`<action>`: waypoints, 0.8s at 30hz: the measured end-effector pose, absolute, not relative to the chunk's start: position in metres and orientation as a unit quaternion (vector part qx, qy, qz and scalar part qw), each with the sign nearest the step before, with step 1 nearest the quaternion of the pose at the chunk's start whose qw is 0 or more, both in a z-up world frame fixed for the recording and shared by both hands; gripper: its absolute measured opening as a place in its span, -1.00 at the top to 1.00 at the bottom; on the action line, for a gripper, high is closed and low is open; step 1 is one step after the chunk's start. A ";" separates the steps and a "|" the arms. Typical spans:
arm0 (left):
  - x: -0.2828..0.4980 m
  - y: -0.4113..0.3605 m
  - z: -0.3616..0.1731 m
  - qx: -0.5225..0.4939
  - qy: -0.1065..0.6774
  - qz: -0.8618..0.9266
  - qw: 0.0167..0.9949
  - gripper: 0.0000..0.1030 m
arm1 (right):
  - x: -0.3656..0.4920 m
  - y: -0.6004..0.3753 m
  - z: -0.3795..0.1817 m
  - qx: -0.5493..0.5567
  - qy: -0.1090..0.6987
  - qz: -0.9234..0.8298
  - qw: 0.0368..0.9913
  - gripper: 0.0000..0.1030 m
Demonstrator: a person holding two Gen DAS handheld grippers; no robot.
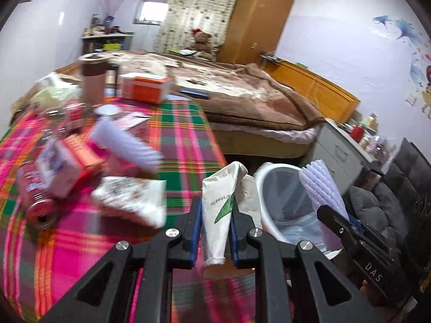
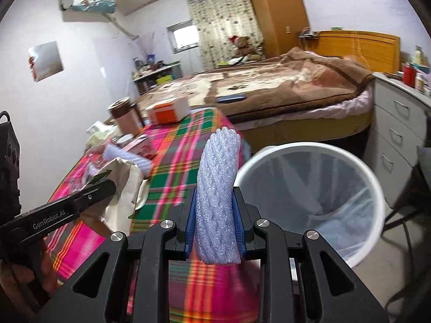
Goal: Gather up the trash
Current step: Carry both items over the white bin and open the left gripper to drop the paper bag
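Observation:
My left gripper (image 1: 215,215) is shut on a crumpled white paper cup (image 1: 223,204) with a green mark, held over the right edge of the plaid-covered table (image 1: 183,140). My right gripper (image 2: 215,215) is shut on a pale foam net sleeve (image 2: 219,188), held upright beside the white trash bin (image 2: 312,188), which stands just right of the table. In the left wrist view the bin (image 1: 285,202) lies just right of the cup, with the right gripper and its sleeve (image 1: 323,191) over it. Another foam sleeve (image 1: 126,142), a red can (image 1: 35,196) and cartons lie on the table.
A brown tumbler (image 1: 93,78) and an orange-white box (image 1: 145,87) stand at the table's far end. A bed with a brown blanket (image 1: 242,91) is behind. Grey drawers (image 2: 398,140) stand right of the bin. A dark chair (image 1: 390,188) is at the right.

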State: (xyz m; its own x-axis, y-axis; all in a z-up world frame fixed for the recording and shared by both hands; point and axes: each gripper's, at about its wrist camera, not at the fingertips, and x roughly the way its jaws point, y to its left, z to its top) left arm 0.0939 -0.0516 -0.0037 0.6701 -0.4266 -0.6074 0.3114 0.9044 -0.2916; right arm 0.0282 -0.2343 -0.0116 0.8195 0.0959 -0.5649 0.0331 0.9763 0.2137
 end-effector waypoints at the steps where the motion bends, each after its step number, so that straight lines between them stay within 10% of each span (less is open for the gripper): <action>1: 0.095 -0.059 -0.003 -0.080 0.351 -0.211 0.909 0.64 | 0.028 -0.239 -0.011 0.108 0.298 0.007 0.948 0.51; 24: 0.134 -0.195 -0.032 0.010 0.409 -0.298 0.863 0.62 | 0.046 -0.316 -0.047 0.115 0.368 -0.077 0.919 0.51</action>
State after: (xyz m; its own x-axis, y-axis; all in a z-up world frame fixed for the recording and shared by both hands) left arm 0.1336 -0.1950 -0.0321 0.4886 -0.5051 -0.7114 0.5219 0.8226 -0.2256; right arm 0.0465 -0.3155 -0.0469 0.7168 -0.0564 -0.6950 0.2265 0.9615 0.1556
